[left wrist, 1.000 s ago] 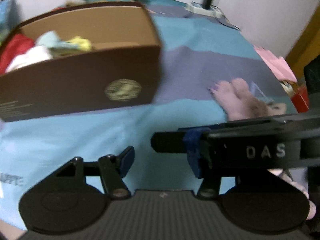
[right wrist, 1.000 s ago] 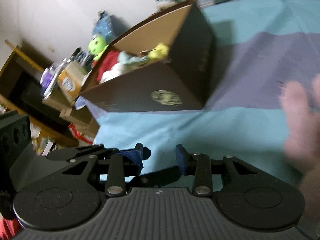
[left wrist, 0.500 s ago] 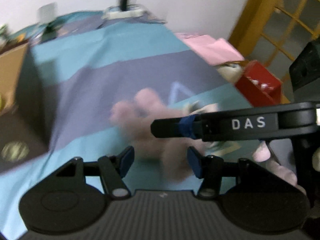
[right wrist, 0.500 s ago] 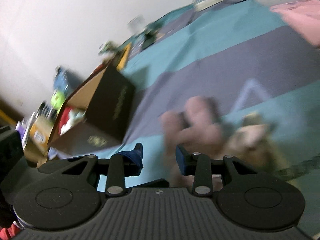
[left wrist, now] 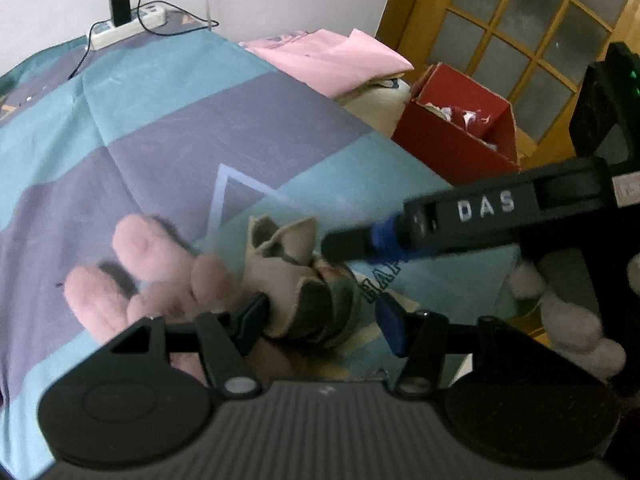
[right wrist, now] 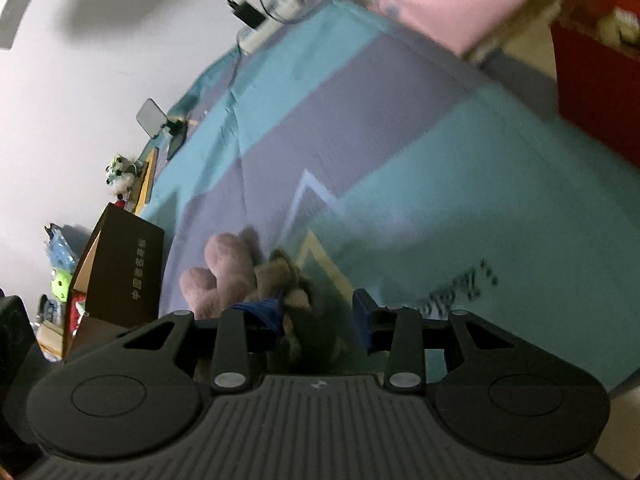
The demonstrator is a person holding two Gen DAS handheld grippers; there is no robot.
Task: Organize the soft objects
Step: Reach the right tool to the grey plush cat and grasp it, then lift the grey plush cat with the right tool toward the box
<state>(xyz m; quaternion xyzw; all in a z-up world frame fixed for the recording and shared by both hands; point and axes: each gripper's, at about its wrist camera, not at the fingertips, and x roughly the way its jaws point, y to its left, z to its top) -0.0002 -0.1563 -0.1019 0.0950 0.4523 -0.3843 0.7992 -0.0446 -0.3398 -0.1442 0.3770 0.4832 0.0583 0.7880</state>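
Note:
A beige and green plush toy (left wrist: 296,280) lies on the striped bedspread (left wrist: 240,132), touching a pink plush (left wrist: 136,276) on its left. My left gripper (left wrist: 320,324) hangs over the beige and green toy, open, one finger on each side of it. In the left wrist view one finger of my right gripper (left wrist: 440,220) reaches in from the right, just above the toy. The right wrist view shows the right gripper (right wrist: 318,314) astride the same toy (right wrist: 308,320), its jaws opening and not pressing on it. The pink plush (right wrist: 224,268) lies just beyond.
A brown carton (right wrist: 124,272) holding soft toys stands far left on the bed. Off the right edge are a red box (left wrist: 460,148), a pink cloth (left wrist: 332,60) and a pale plush (left wrist: 568,320). A power strip (left wrist: 124,28) lies at the far end.
Both grippers have swung away from the brown carton and across the bed to the plush toys. The beige and green toy now lies between their fingers, and the right jaws stand a little wider.

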